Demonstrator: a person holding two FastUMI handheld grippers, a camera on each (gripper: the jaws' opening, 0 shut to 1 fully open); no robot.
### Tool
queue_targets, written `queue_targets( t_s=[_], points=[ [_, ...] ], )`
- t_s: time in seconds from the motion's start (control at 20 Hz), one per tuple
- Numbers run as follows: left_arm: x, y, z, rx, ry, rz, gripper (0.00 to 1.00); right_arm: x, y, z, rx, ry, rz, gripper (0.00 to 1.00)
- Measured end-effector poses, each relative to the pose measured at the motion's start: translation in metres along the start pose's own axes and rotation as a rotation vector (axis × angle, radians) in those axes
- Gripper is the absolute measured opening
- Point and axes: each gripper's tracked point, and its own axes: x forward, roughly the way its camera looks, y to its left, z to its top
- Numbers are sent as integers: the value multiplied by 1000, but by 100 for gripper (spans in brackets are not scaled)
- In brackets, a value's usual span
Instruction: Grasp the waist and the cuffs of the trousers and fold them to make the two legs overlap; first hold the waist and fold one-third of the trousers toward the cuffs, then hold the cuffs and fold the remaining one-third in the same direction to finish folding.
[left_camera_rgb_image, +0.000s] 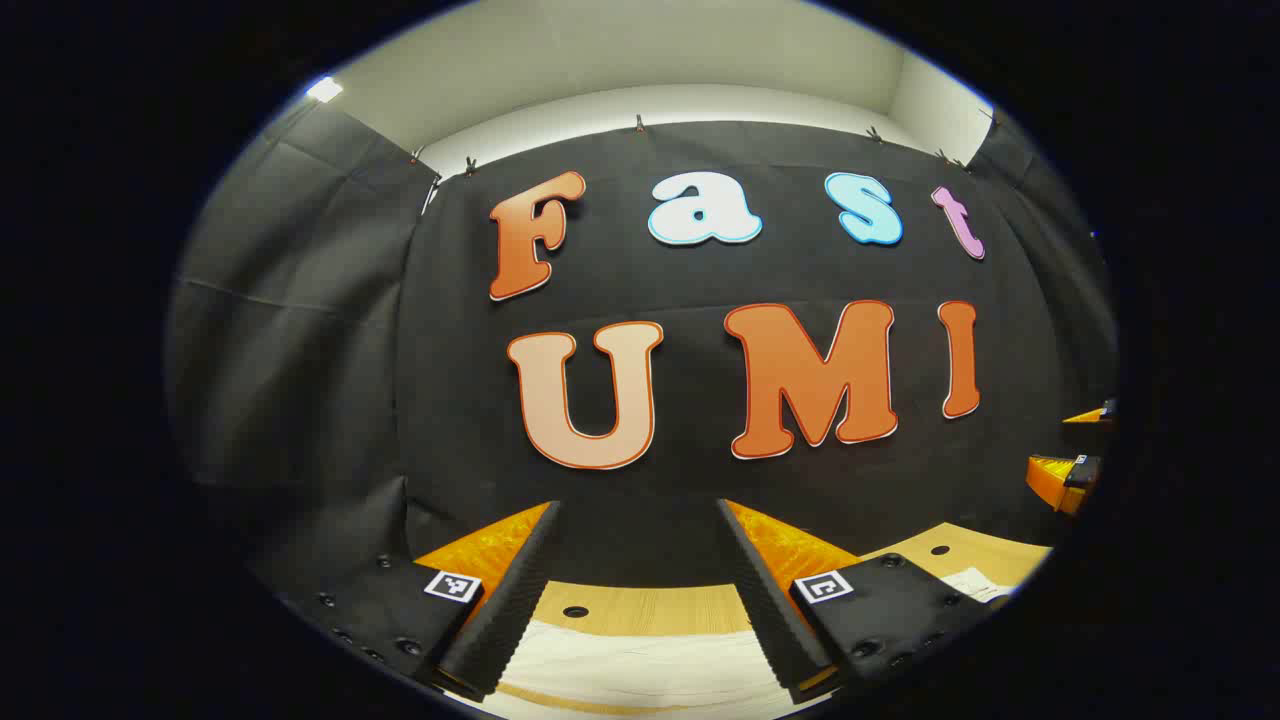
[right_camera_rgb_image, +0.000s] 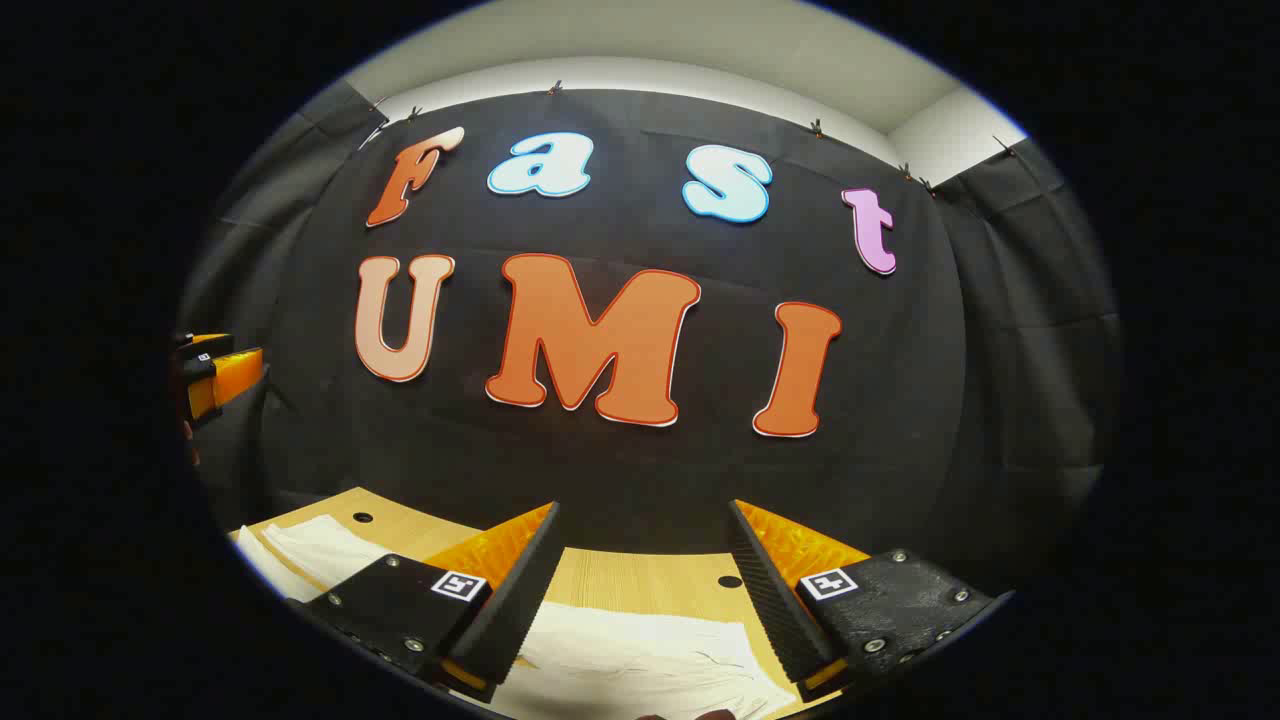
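White trousers (right_camera_rgb_image: 640, 655) lie flat on a wooden table (right_camera_rgb_image: 620, 575), below and between my right gripper's fingers; more of the white cloth (right_camera_rgb_image: 320, 545) reaches off to the left. My right gripper (right_camera_rgb_image: 640, 600) is open, held above the cloth with nothing between its fingers. In the left gripper view the white trousers (left_camera_rgb_image: 640, 665) lie under my left gripper (left_camera_rgb_image: 635, 600), which is also open and holds nothing. The other gripper (left_camera_rgb_image: 1070, 478) shows at the right edge of the left gripper view, and at the left edge of the right gripper view (right_camera_rgb_image: 215, 375).
The wooden table (left_camera_rgb_image: 640, 605) has small round holes (left_camera_rgb_image: 575, 611) near its far edge. The black cloth wall (left_camera_rgb_image: 700, 500) stands close behind the table. A white slip (left_camera_rgb_image: 975, 583) lies on the table at the right.
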Motion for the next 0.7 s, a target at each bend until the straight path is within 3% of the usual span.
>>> queue_targets(
  t_s=[0.7],
  points=[
    [10, 25, -18, -3, 27, -13, 98, 5, 9, -10, 9, 41, -22, 98]
  ],
)
